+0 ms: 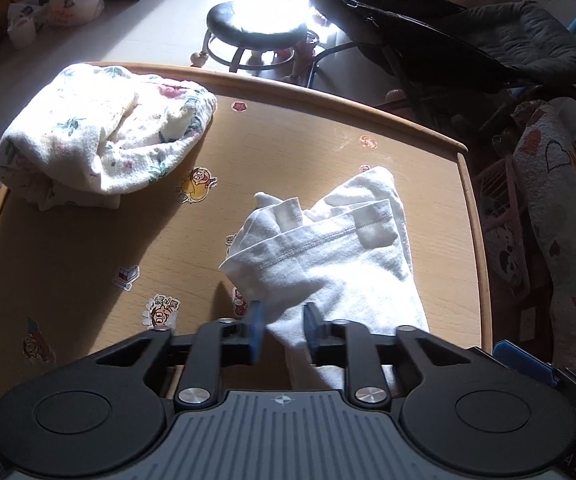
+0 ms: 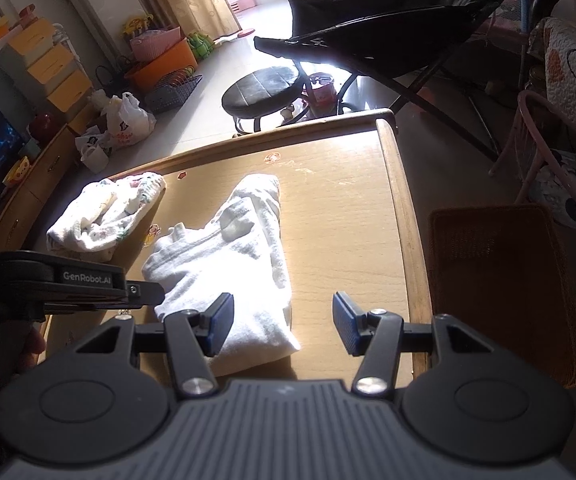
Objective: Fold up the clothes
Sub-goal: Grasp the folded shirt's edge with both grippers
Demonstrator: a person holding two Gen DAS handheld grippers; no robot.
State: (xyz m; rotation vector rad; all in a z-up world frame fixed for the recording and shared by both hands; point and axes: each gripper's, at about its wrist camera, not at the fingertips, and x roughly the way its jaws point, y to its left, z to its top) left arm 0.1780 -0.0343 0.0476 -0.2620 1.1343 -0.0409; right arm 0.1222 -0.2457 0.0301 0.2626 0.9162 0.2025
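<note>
Left gripper (image 1: 283, 330) has its blue pads narrowed round the near corner of the white knit garment (image 1: 328, 256); looks pinched, tho contact is partly hidden. Right gripper (image 2: 283, 328) gapes wide w/ nothing in it, hovering over the garment's near right edge. Garment lies bunched, partly doubled over, mid wooden sticker-dotted table (image 1: 87, 264). Floral white cloth bundle (image 1: 103, 136) sits apart, far left. Step, I judge: mid-fold on the white piece; next needs a 2nd corner hold.

**Two claws, one narrowed, one wide**

The left claw (image 1: 283, 330) has its blue fingers (image 1: 256, 330) drawn partly together, motion-blurred. The right claw (image 2: 283, 326) has its fingers spread wide. A hand (image 2: 27, 346) shows at the right view's left edge.
</note>
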